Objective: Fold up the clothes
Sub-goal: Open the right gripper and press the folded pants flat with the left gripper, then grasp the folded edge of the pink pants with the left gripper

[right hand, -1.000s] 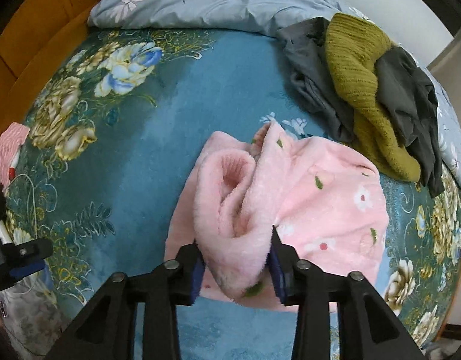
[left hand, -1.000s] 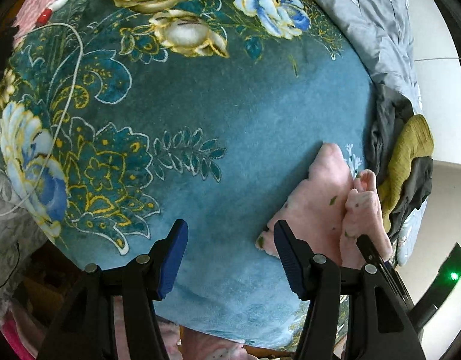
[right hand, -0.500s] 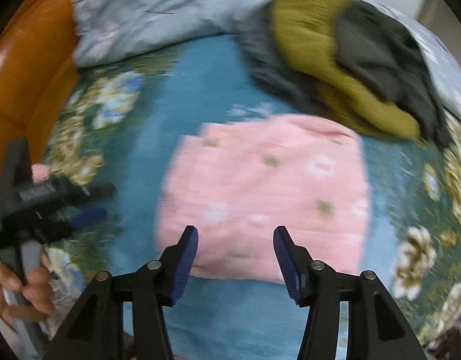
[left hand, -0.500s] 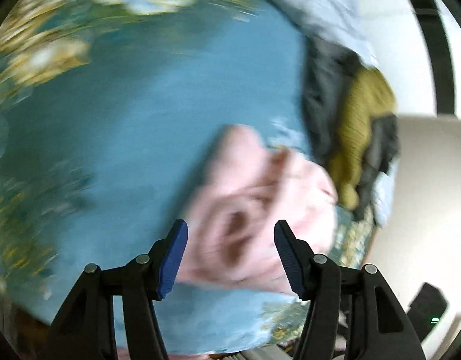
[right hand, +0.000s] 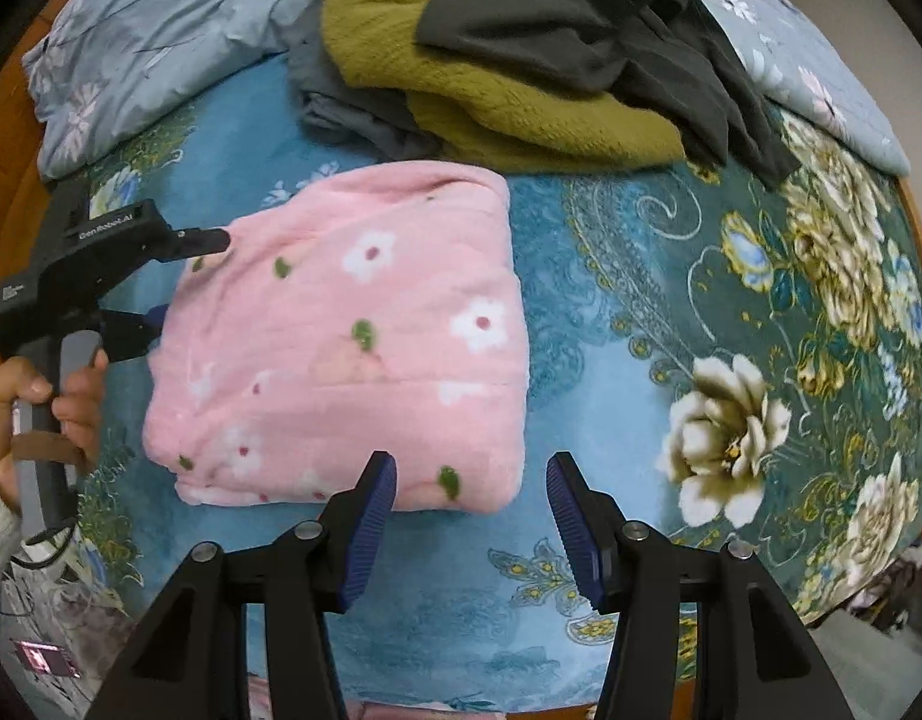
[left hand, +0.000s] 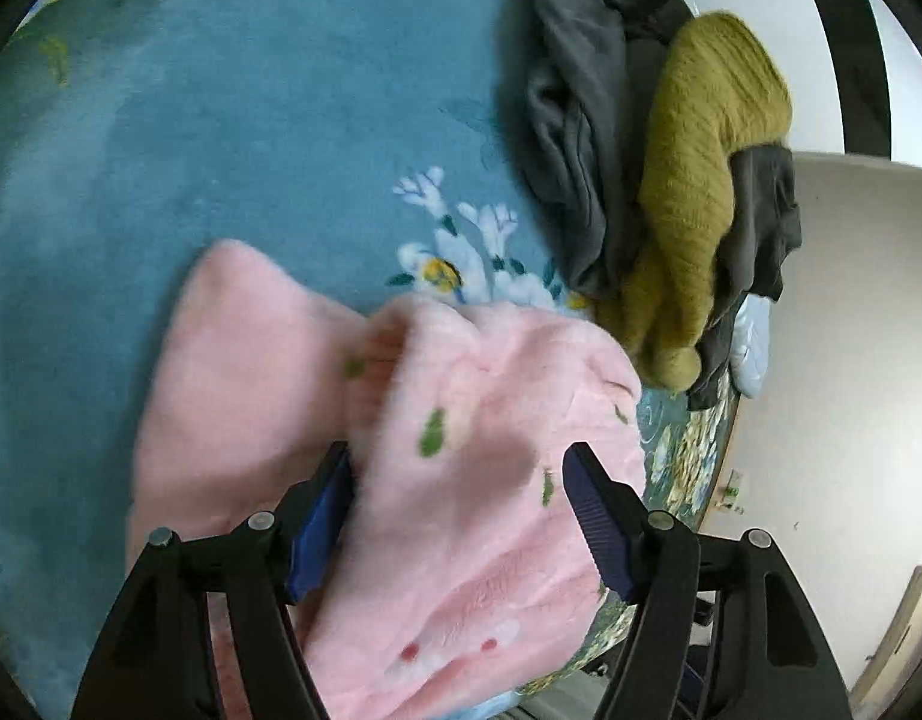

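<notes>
My left gripper (left hand: 458,510) sits at the pink garment's (right hand: 347,336) left edge, jaws spread and just been opening, plush fabric between them, not pinched. My right gripper (right hand: 469,525) hangs over the near edge, jaws apart, empty, garment just beyond the tips. It lies folded mid-bed (right hand: 610,312), long axis running left to right. The clothes pile (right hand: 520,42) sits behind, touching its far edge.
</notes>
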